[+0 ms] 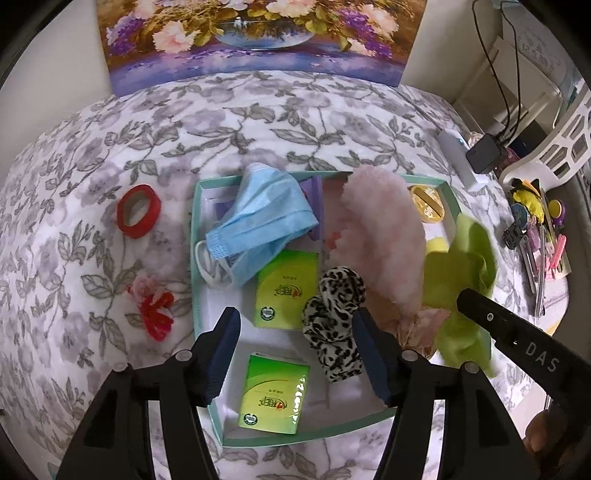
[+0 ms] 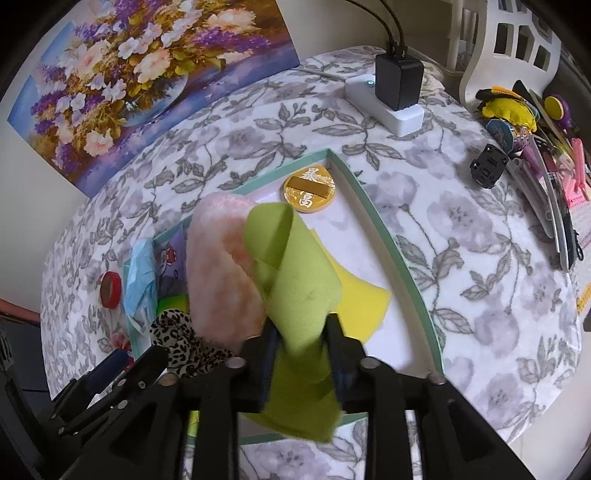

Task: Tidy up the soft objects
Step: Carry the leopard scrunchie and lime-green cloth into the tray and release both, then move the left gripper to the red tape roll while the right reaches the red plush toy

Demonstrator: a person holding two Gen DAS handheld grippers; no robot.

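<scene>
A teal-rimmed white tray (image 1: 195,236) on the floral bedspread holds a blue face mask (image 1: 258,218), a fluffy pink duster (image 1: 384,236), a leopard scrunchie (image 1: 334,317), two green tissue packs (image 1: 286,290) (image 1: 271,395), a yellow sponge sheet (image 2: 360,299) and a gold disc (image 2: 309,190). My left gripper (image 1: 295,350) is open above the tray's near part, between the tissue pack and the scrunchie. My right gripper (image 2: 301,354) is shut on a green felt cloth (image 2: 295,280) and holds it over the tray; the cloth also shows in the left wrist view (image 1: 458,273).
A red tape roll (image 1: 138,210) and a red-pink hair tie (image 1: 155,310) lie on the bedspread left of the tray. A white power strip with a black charger (image 2: 397,85) is at the back right. Stationery and clips (image 2: 535,166) lie at the right. A flower painting (image 1: 255,33) leans behind.
</scene>
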